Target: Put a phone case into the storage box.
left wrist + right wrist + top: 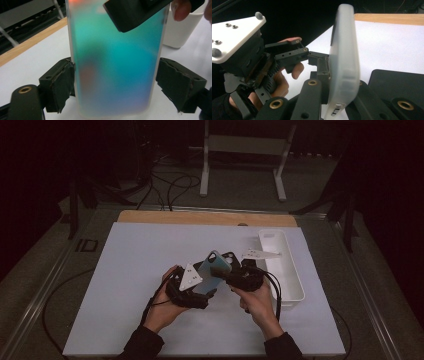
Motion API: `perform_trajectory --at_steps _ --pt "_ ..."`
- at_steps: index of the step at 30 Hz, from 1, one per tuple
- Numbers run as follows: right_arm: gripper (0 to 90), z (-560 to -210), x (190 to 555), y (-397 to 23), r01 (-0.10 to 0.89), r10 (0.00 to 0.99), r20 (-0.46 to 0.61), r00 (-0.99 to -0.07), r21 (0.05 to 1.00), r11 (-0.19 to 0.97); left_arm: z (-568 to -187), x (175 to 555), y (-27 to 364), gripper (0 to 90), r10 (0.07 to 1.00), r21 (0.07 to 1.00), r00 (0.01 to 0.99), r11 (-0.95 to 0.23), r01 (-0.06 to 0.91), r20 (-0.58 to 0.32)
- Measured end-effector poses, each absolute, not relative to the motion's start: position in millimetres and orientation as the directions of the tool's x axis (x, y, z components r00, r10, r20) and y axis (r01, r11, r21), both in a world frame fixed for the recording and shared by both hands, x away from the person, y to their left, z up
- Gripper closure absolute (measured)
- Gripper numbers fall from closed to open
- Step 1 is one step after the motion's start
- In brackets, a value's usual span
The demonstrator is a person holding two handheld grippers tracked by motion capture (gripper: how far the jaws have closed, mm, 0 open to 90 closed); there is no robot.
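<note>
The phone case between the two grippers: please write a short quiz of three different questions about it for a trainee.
1. True or false: the left gripper holds the phone case by its two long edges.
2. What does the right gripper clamp? A) the white bin B) the phone case C) a cable
3. On which side of the white mat, seen from the person, does the bin stand?

Key: 1 true; 2 B; 3 the right side.
</note>
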State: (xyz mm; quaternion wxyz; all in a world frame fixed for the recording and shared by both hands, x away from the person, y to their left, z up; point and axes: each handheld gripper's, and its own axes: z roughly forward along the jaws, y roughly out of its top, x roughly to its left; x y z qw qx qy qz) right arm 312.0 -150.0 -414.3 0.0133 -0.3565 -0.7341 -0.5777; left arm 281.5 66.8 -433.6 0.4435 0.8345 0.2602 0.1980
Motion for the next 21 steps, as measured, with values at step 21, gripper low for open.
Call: perform_trajectory --at_steps 21 --pt "86.4 -402 309 -163 0.468 0.496 0.353 -0.793 0.875 0.125 -435 291 84 17.5 0.566 0.859 0.821 -0.383 0.34 -0.073"
